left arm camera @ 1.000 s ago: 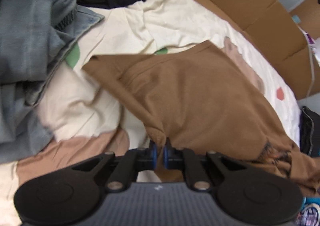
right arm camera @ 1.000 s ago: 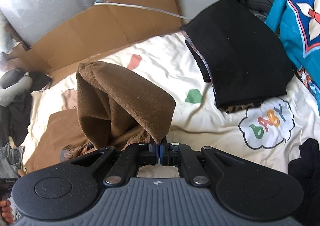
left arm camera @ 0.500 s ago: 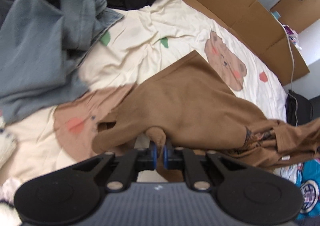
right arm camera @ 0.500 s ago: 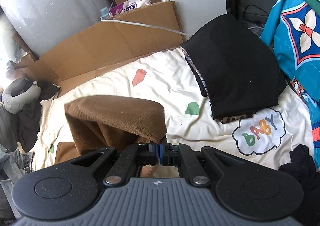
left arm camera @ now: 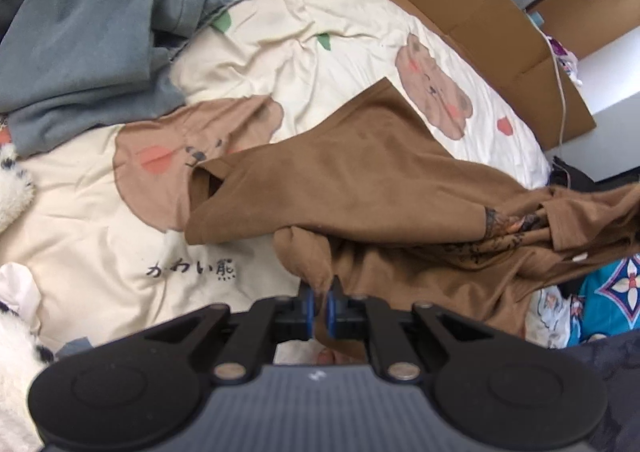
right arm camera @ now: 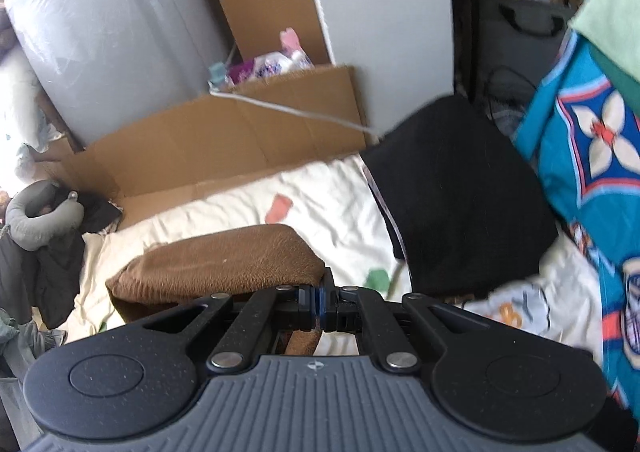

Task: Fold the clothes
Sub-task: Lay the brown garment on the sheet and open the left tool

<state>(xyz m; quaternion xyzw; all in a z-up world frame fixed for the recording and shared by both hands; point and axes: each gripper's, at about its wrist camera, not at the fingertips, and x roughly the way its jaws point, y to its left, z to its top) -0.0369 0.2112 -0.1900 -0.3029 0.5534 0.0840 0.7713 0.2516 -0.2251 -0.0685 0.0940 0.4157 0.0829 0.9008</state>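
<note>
A brown garment [left arm camera: 372, 180] hangs partly lifted over a cream bedsheet [left arm camera: 304, 36] printed with bears. My left gripper [left arm camera: 319, 298] is shut on a pinched fold of its cloth, and the rest trails off to the right, where a dark print shows. In the right wrist view my right gripper [right arm camera: 320, 302] is shut on another edge of the same brown garment [right arm camera: 224, 264], which drapes over to the left of the jaws. A sleeve opening faces left in the left wrist view.
A grey-blue heap of clothes [left arm camera: 88, 28] lies at the sheet's upper left. Flattened cardboard [right arm camera: 208, 148] lines the far side. A folded black garment [right arm camera: 460, 196] rests at the right, beside a turquoise patterned cloth [right arm camera: 592, 156]. A white cable [right arm camera: 288, 110] crosses the cardboard.
Both grippers have risen with the brown garment, lifting more of it off the sheet. The left view has pulled back, showing more of the bed. The right view tilted up toward the wall.
</note>
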